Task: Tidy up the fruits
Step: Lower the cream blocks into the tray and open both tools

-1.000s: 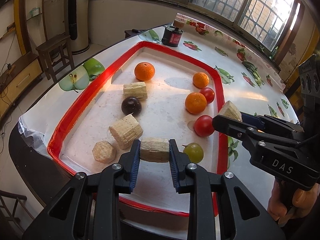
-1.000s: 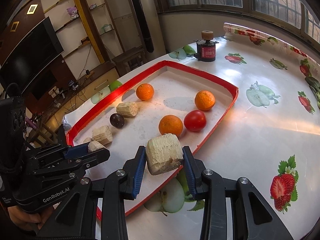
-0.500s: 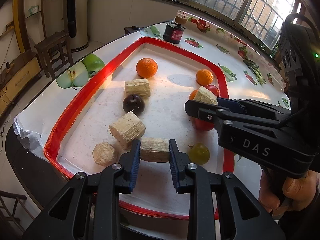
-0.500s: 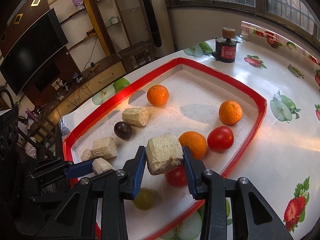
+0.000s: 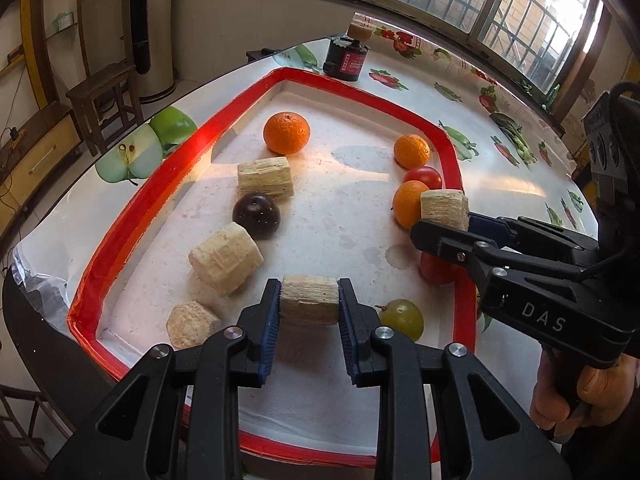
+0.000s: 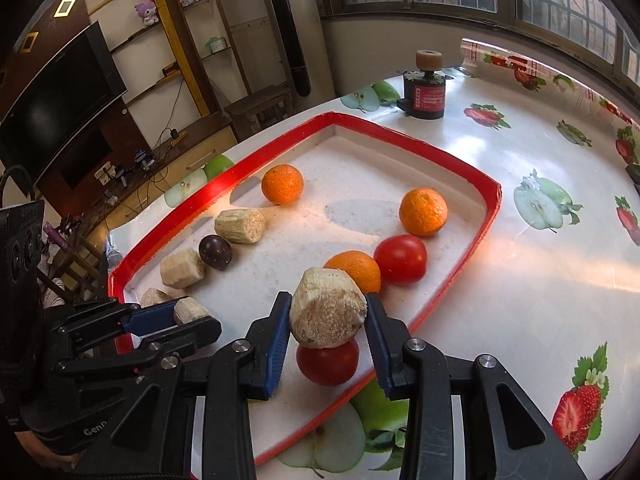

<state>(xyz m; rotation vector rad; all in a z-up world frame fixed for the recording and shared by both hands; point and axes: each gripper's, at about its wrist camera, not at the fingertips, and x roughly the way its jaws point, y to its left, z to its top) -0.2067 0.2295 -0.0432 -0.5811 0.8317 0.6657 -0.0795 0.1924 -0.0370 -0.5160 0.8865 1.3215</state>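
A pale cane piece (image 5: 309,299) is being squeezed by the left claw (image 5: 309,322) over the red tray (image 5: 132,216) on the desk (image 6: 540,280), while another cane chunk (image 6: 327,314) is being pinched by the right claw (image 6: 327,336) above a tomato (image 6: 328,364).

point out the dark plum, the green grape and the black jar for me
dark plum (image 5: 256,216), left wrist view, middle of its top face
green grape (image 5: 403,318), left wrist view, centre of its skin
black jar (image 6: 424,98), right wrist view, red label on its side
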